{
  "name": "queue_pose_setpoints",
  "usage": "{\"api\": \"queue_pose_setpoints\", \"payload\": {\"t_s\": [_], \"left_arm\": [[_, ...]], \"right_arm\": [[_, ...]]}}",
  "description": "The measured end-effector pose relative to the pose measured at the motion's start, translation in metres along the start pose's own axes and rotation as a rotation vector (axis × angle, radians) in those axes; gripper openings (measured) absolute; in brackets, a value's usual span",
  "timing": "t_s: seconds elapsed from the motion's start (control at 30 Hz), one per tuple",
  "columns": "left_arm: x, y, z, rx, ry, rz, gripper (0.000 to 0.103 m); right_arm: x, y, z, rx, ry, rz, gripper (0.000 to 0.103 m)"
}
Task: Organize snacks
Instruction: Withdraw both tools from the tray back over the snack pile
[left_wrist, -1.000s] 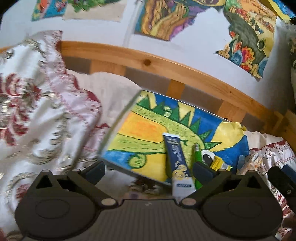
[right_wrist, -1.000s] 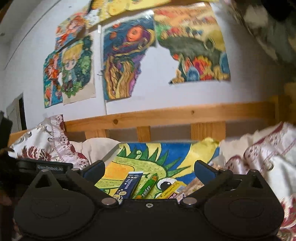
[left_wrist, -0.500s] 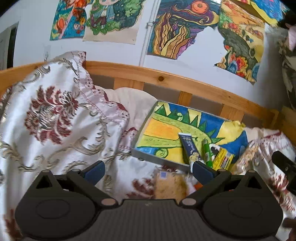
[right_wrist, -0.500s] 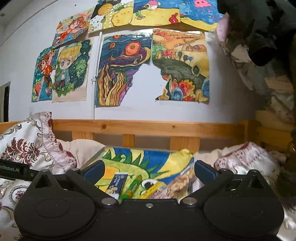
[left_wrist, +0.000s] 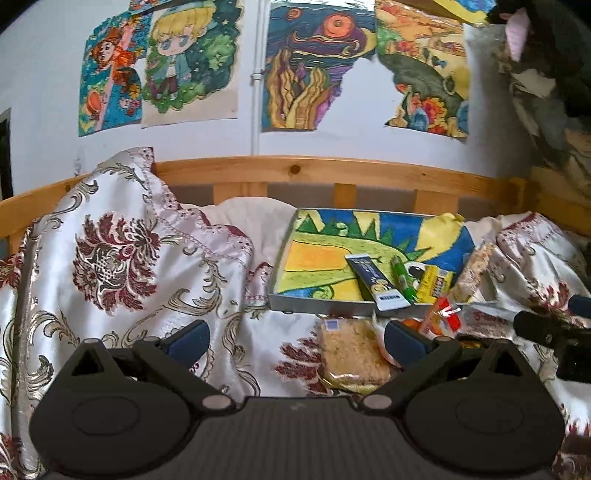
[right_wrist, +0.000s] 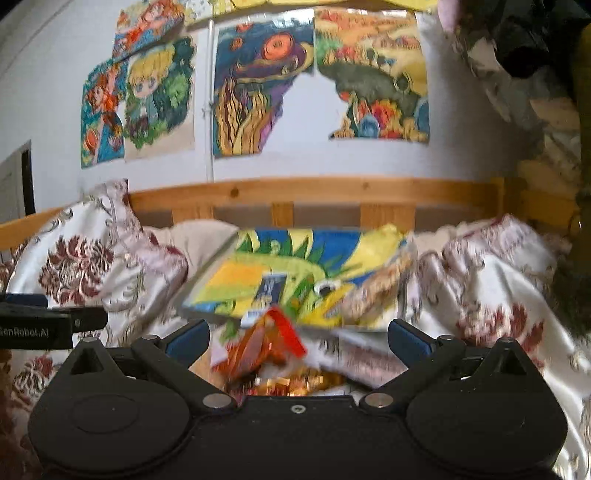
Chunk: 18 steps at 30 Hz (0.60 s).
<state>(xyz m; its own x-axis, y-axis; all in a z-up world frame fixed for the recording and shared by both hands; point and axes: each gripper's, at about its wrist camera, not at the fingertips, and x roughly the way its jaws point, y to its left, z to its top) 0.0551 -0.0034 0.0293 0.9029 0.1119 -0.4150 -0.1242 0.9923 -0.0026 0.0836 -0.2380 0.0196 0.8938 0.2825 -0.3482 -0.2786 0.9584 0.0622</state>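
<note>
1. Just ahead of the left gripper (left_wrist: 295, 341), between its spread fingers and nearer the right one, a clear-wrapped rice cake (left_wrist: 351, 354) lies on the bedspread (left_wrist: 110, 258), long axis pointing away toward the tray (left_wrist: 314, 301).
2. Before the right gripper (right_wrist: 297, 341), an orange-red snack packet (right_wrist: 266, 347) lies blurred, its axis unclear.
3. Both grippers gape empty, level, aimed at the headboard (left_wrist: 295, 171).
4. A blue tube (left_wrist: 375, 278) already lies on the tray.
</note>
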Motion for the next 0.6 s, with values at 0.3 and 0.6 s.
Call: {"api": "queue_pose_setpoints", "payload": {"t_s": [0.3, 0.6], "left_arm": [[0.001, -0.001, -0.009, 0.03, 0.022, 0.031, 0.103], [0.017, -0.001, -0.02, 0.015, 0.224, -0.02, 0.102]], "right_arm": [[-0.002, -0.002, -0.013, 0.114, 0.11, 0.065, 0.102], [0.011, -0.003, -0.018, 0.154, 0.225, 0.051, 0.102]]}}
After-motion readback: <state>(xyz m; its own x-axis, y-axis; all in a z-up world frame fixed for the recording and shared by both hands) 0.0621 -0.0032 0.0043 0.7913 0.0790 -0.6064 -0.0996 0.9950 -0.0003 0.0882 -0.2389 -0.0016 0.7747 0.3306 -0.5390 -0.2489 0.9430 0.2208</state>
